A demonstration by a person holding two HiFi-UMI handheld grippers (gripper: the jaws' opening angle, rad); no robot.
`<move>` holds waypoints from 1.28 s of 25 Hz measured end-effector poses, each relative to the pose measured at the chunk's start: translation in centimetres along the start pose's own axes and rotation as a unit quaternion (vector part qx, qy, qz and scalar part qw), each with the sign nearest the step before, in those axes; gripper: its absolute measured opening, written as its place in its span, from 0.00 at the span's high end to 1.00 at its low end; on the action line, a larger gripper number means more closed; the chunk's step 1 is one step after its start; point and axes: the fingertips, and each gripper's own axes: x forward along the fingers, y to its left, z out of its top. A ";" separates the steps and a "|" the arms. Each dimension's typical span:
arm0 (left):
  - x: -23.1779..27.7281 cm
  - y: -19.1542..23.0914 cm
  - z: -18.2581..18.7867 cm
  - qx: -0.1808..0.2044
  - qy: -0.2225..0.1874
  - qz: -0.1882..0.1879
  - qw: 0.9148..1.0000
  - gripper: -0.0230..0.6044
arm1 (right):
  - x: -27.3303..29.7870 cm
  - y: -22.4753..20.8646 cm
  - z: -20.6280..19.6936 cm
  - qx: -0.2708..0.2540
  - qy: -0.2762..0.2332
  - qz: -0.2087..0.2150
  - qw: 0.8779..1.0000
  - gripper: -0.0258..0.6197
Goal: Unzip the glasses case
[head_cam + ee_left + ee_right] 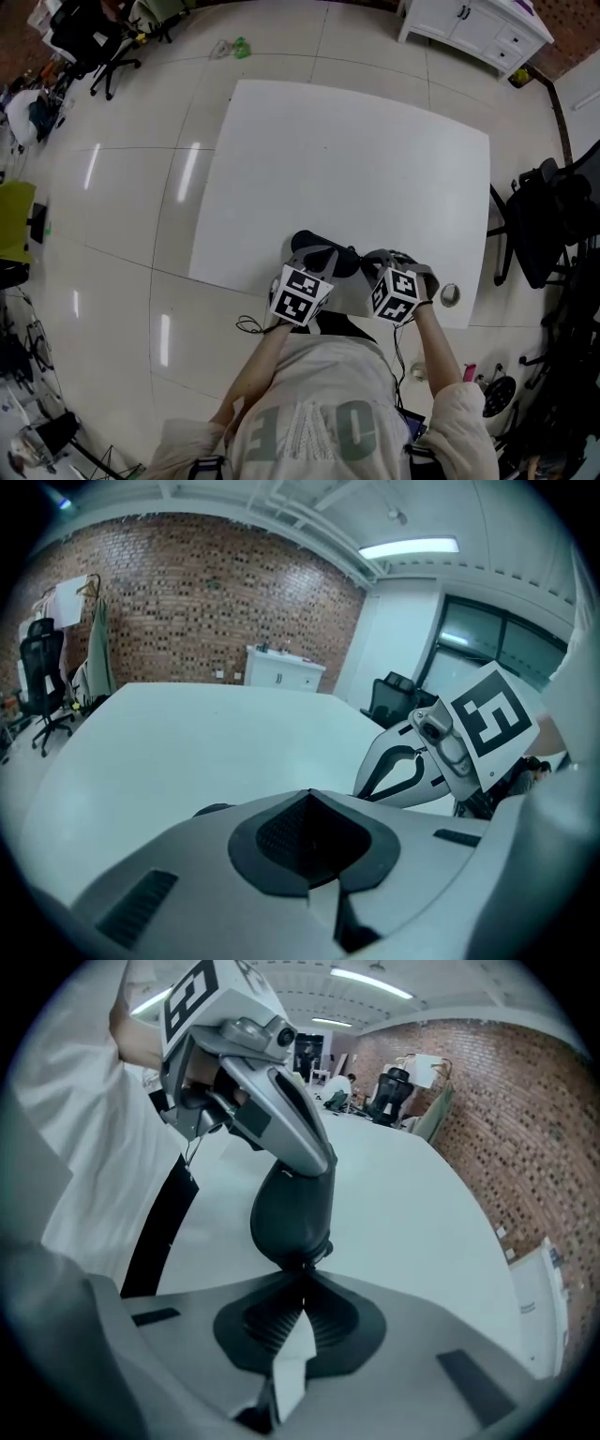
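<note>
Head view: both tongs sat at the near edge of the white rectangular table, with the black oval glasses case between them and mostly covered by them. The jaw state could not be read from this view.

Right gripper view: the case stood tilted off the tabletop. The left gripper was clamped narrow on its upper end. The right gripper had its jaws drawn together, pinching the lower end of the case, where a small dark tab stuck out. Whether that tab was the zip pull could not be told.

Left gripper view: its own jaws appeared nearly closed, pads meeting. Only a sliver of the dark case showed, at their left. This view alone showed the right gripper's square-marker cube from the front, close by on the right.

Seen only from the head camera: a small grey round object on the table just right of the right gripper, and a black office chair beside the table's right edge. A white cabinet stood against the red brick wall.
</note>
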 end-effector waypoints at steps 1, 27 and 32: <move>0.1 0.0 0.0 0.002 -0.001 0.000 1.000 0.96 | -0.1 0.0 -0.1 -0.023 0.010 -0.002 1.000 0.96; 0.8 0.0 2.1 0.003 -0.032 -0.046 0.998 0.96 | 0.2 -6.2 0.4 -0.031 0.015 -0.131 0.991 0.96; 0.0 0.0 3.6 -0.021 -0.067 -0.055 0.996 0.96 | -2.9 -7.6 -1.8 0.150 -0.036 -0.230 0.961 0.96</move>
